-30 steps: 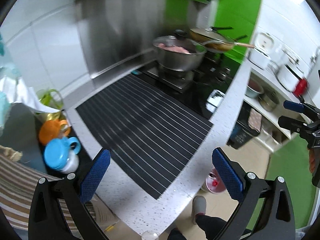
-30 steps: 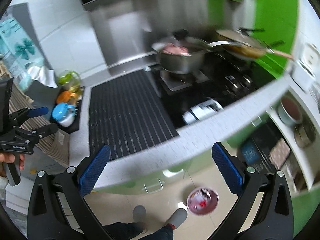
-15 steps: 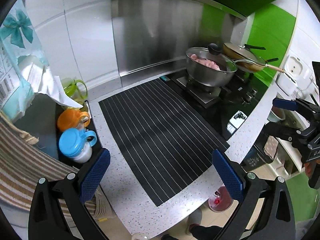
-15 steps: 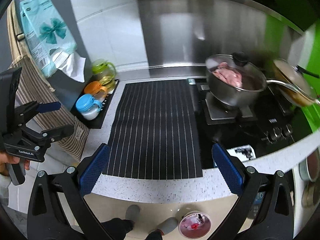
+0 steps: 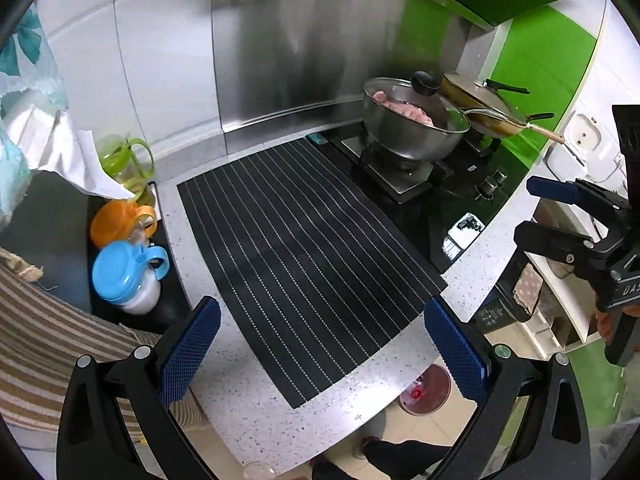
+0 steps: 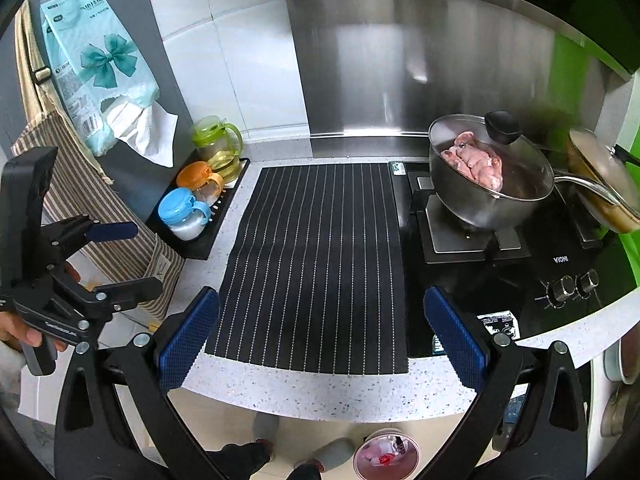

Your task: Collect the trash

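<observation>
Two black grippers with blue ribbed pads, left (image 5: 322,346) and right (image 6: 322,338), jaws wide apart, empty, over ribbed black pinstriped mat (image 6: 320,256), round pink trash bin (image 6: 386,456) on floor below the jaws

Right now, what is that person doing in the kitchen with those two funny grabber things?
A person is holding the left gripper and the right gripper above the counter, jaws wide open, gripping nothing. The job is collecting trash, but none has been picked up yet. Below them lies a black striped mat, with a pot of meat on the stove. A trash bin with rubbish in it waits on the floor by the person's feet.
</observation>
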### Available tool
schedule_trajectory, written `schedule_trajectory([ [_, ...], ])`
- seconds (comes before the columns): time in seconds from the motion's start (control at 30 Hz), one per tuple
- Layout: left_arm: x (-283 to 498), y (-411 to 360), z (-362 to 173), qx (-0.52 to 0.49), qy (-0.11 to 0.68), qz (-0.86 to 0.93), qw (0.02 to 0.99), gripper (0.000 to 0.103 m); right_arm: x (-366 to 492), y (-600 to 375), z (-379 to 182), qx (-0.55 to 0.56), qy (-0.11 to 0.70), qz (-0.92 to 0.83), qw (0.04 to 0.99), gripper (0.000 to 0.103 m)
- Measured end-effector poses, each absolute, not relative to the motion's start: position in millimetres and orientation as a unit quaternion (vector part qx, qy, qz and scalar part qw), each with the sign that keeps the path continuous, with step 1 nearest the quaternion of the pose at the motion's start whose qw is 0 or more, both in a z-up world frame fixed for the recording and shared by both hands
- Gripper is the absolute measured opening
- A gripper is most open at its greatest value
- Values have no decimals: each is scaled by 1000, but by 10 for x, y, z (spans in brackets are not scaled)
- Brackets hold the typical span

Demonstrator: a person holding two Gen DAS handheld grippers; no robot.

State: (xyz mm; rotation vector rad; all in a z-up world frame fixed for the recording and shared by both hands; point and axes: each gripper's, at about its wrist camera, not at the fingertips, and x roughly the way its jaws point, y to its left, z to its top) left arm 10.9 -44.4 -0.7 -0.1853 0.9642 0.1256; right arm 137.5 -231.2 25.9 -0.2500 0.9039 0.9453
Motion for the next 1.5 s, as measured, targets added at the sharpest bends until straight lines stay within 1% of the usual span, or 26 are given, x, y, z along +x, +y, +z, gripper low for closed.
schedule_trajectory([
  [0.3,184,-382,5,-92,463,57,880,98,1386,-2262,193,-118,427,431,786,100],
  [0.53,195,-383,69,-86,450,68,886,98,1413,-2286,209,-117,426,427,789,100],
  [1.5,222,-426,82,-82,450,61,887,98,1427,-2316,228,-116,423,425,792,100],
])
